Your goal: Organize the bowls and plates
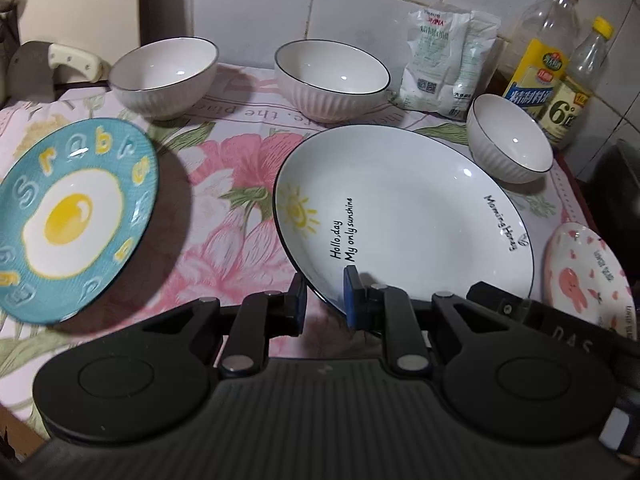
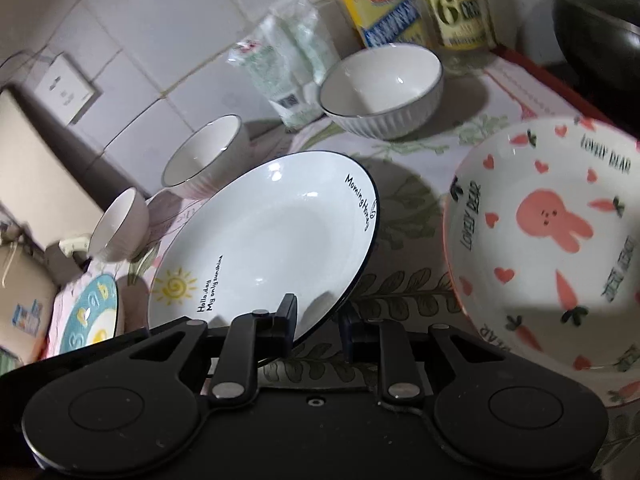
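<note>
A large white plate (image 1: 400, 208) with a yellow sun and black lettering is tilted above the floral cloth. My left gripper (image 1: 326, 302) is shut on its near rim. In the right wrist view, my right gripper (image 2: 316, 322) clamps another stretch of the same plate's (image 2: 272, 232) rim. A blue fried-egg plate (image 1: 72, 216) lies to the left. The pink rabbit dish (image 2: 552, 248) sits to the right. Three white ribbed bowls (image 1: 164, 76) (image 1: 332, 80) (image 1: 512, 140) stand along the back.
A white packet (image 1: 448, 60) and two yellow-capped bottles (image 1: 540, 64) (image 1: 576, 92) lean against the tiled wall. A dark pan (image 2: 600, 32) sits at the far right. A cream knife handle (image 1: 74, 62) lies at the back left. The floral cloth (image 1: 232, 208) shows between the two plates.
</note>
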The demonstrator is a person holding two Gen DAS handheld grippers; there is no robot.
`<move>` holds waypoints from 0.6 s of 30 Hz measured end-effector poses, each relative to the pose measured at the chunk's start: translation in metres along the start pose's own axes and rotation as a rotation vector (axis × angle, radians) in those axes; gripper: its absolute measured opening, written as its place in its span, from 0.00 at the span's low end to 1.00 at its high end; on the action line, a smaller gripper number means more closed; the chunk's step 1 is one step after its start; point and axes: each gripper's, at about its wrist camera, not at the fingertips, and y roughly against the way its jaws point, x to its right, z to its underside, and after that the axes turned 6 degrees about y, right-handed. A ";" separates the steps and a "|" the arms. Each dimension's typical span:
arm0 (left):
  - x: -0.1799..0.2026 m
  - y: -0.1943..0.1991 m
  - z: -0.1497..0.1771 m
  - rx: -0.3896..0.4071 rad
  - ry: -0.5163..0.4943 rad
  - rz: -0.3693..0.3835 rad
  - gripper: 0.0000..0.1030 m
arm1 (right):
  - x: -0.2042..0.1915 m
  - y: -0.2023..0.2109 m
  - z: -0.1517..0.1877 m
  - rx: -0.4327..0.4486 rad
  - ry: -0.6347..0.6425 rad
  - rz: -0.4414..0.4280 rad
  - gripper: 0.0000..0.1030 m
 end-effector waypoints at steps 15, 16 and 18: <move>-0.051 0.064 0.040 -0.015 0.051 -0.017 0.16 | -0.025 0.038 0.042 -0.051 0.094 -0.068 0.25; -0.054 0.064 0.043 -0.018 0.054 -0.016 0.16 | -0.027 0.038 0.045 -0.054 0.100 -0.065 0.25; -0.056 0.061 0.046 -0.024 0.055 -0.015 0.16 | -0.029 0.036 0.049 -0.060 0.113 -0.057 0.25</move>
